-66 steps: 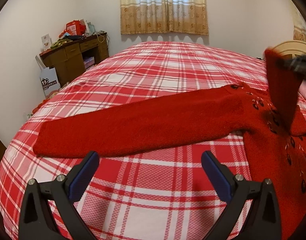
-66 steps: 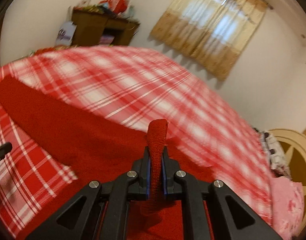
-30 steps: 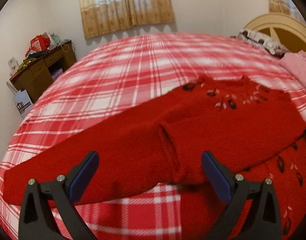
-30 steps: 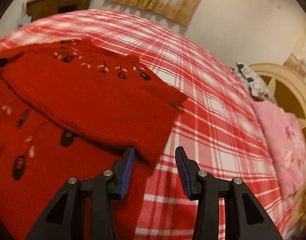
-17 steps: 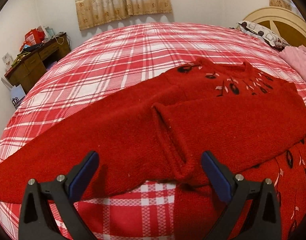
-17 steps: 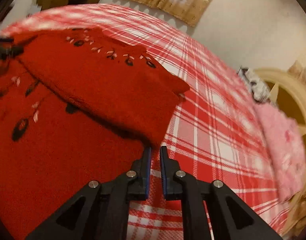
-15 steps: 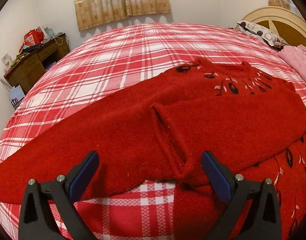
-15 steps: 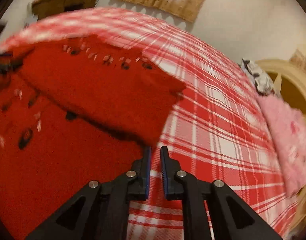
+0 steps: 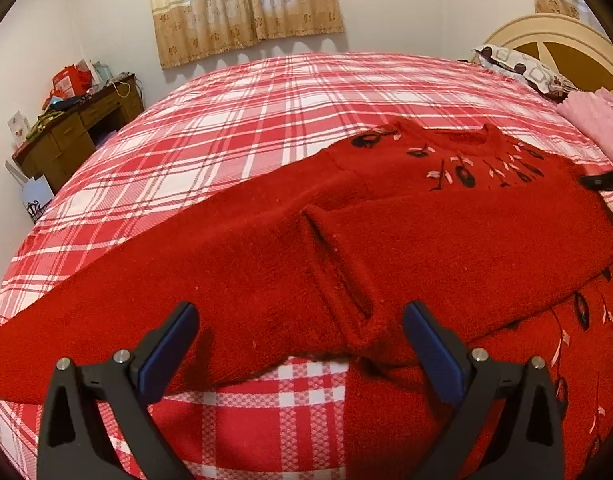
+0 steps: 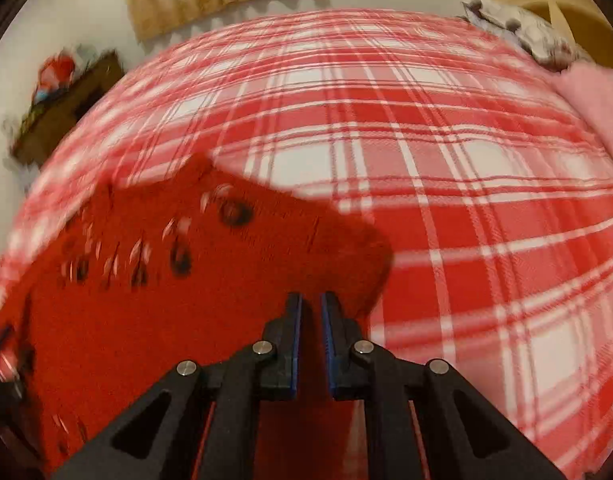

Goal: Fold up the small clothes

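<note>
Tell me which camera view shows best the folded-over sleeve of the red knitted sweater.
The left wrist view: the folded-over sleeve of the red knitted sweater lies sharp across the body, cuff visible. The right wrist view is motion-blurred and shows only part of it.

Red knitted sweater with dark flower pattern, flat on the bed, one sleeve folded across its chest.

Sweater lies flat on bed, one sleeve stretched out to the left, the other sleeve folded across the body. Left tool sits at the near edge of the sweater; right tool over its right shoulder. Behind the bed: curtain; bench at far left, pillow and headboard far right.
</note>
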A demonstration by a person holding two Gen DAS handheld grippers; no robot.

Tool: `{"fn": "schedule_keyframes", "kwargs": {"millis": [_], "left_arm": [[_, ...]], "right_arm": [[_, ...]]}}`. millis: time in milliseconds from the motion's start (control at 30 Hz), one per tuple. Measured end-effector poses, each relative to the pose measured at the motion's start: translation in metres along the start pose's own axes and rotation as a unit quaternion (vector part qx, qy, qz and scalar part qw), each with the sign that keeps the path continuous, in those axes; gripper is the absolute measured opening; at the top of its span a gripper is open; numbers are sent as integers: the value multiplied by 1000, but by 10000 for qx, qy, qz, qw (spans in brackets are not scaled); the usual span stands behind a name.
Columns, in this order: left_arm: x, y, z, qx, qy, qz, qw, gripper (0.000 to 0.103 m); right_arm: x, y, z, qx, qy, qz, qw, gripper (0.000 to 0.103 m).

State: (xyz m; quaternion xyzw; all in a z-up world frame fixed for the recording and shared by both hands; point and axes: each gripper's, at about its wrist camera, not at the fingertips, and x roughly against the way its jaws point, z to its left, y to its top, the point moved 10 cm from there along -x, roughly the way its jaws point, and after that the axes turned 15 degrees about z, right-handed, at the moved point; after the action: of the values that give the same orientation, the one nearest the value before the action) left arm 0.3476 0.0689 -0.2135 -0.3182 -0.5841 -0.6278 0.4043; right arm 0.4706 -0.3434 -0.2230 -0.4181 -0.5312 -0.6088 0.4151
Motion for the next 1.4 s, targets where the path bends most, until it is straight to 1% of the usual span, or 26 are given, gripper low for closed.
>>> {"fn": "schedule_keyframes", "kwargs": {"millis": [33,67,100,133,167,200,233,267,300,367,433,467,500,567,600,667,733,800,833,867,900,967,1133,1200,1300,1400], "left_arm": [[0,0,0,-1,-10,6,10000,103],[0,0,0,9,-27,6,10000,103],[0,0,1,19,-49,8,10000,103],[-1,0,1,34,-82,17,10000,103],[-1,0,1,44,-106,17,9999,103],[0,0,2,57,-129,15,9999,103],[1,-1,3,78,-134,-9,9999,103],[3,0,2,88,-129,-44,9999,103],[6,-1,2,69,-155,-69,9998,103],[11,-4,5,104,-231,-33,9997,103],[19,-12,13,248,-407,44,9989,103],[26,-17,20,294,-456,36,9985,103],[34,-22,28,314,-410,-35,9987,103],[53,-33,53,321,-169,-197,9991,103],[62,-39,69,365,-40,-269,9990,103],[73,-48,104,508,275,-351,9977,103],[81,-60,147,716,723,-380,9941,103],[79,-69,183,963,976,-260,9902,103],[78,-75,203,1135,1093,-176,9874,103],[78,-82,225,1348,1226,-114,9832,103],[79,-88,244,1523,1358,-76,9789,103],[81,-101,279,1863,1540,23,9703,103],[66,-125,338,2479,1597,329,9550,103],[61,-129,349,2676,1512,386,9508,103],[52,-129,359,3015,1223,401,9447,102],[47,-126,359,3141,1052,362,9429,101]], "right_arm": [[6,5,-7,-115,-335,-119,9993,10],[14,6,-13,-275,-540,-252,9978,10],[24,4,-11,-313,-447,-401,9977,10],[33,0,-4,-213,-297,-508,9980,10],[43,-9,9,22,-151,-570,9983,10],[51,-22,25,301,-82,-577,9978,20],[54,-34,36,501,-30,-574,9971,39],[56,-52,48,748,10,-531,9958,47],[53,-67,55,945,-50,-446,9945,50],[41,-95,55,1216,-443,-147,9915,50],[28,-119,45,1200,-470,64,9916,50],[32,-120,37,1174,-592,-61,9913,50],[37,-122,34,1139,-663,-142,9912,50],[53,-121,34,1019,-641,-374,9920,50],[62,-119,40,1079,-640,-565,9905,50],[71,-116,59,1321,-626,-768,9863,50],[64,-114,75,1467,-615,-757,9844,50],[47,-112,80,1448,-563,-568,9862,50],[39,-110,76,1386,-596,-463,9875,50],[28,-110,67,1268,-743,-314,9886,50],[22,-111,58,1131,-749,-280,9904,50],[25,-115,50,983,-480,-418,9931,50],[29,-124,52,1061,-708,-651,9897,51],[29,-127,54,1046,-802,-701,9888,51],[30,-126,53,1044,-840,-738,9882,52],[31,-126,52,1019,-768,-760,9889,52]]}}
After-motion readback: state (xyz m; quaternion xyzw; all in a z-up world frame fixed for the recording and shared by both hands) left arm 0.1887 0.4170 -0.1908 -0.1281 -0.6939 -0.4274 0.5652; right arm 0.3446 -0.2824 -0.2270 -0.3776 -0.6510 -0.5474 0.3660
